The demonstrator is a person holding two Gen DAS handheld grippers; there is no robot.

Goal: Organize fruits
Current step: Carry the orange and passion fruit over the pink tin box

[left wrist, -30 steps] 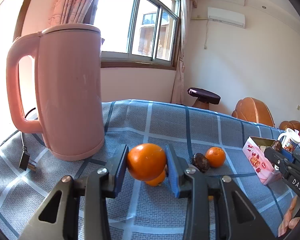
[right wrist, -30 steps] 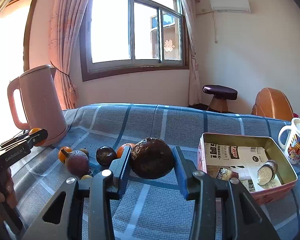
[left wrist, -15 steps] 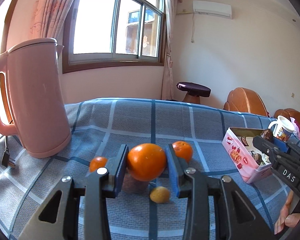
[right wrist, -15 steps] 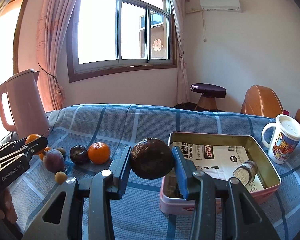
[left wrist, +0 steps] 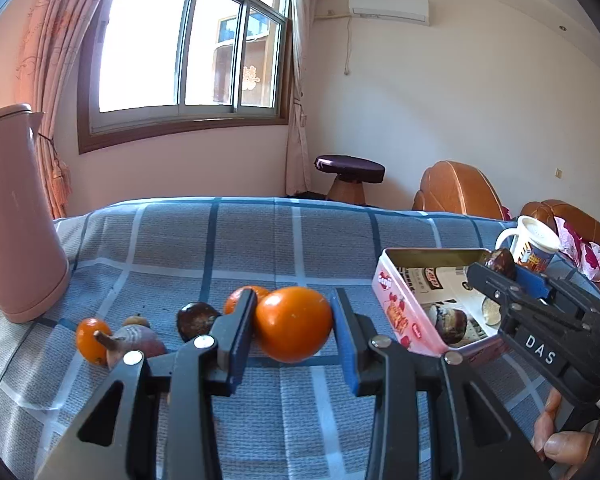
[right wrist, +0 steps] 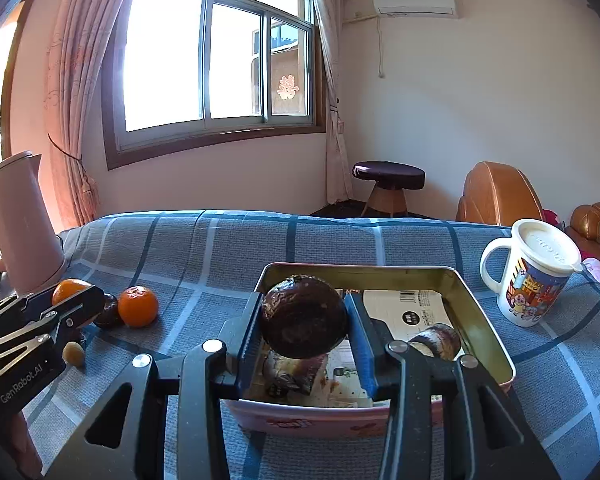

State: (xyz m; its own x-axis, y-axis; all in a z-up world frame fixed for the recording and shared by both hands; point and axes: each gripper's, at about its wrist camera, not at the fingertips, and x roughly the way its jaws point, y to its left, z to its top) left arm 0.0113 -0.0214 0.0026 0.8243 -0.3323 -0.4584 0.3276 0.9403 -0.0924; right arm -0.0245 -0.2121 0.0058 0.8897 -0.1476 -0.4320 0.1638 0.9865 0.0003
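Observation:
My left gripper is shut on a bright orange, held above the blue checked cloth. Behind it lie a small orange, a purple stemmed fruit, a dark round fruit and another orange. In the right wrist view my right gripper is shut on a dark wrinkled fruit, hovering over the near left part of the pink tin box. The box holds a cut dark fruit on printed paper. Seen from the left wrist, the right gripper hangs above the same tin.
A pink kettle stands at the table's far left. At the far right beside the tin is a white lidded mug. Left of the tin lie an orange and a small tan fruit. Brown chairs and a stool stand beyond the table.
Both grippers have moved to the right with their fruit. The right one now hangs over the tin instead of left of it. The kettle has slid to the left edge of both views.

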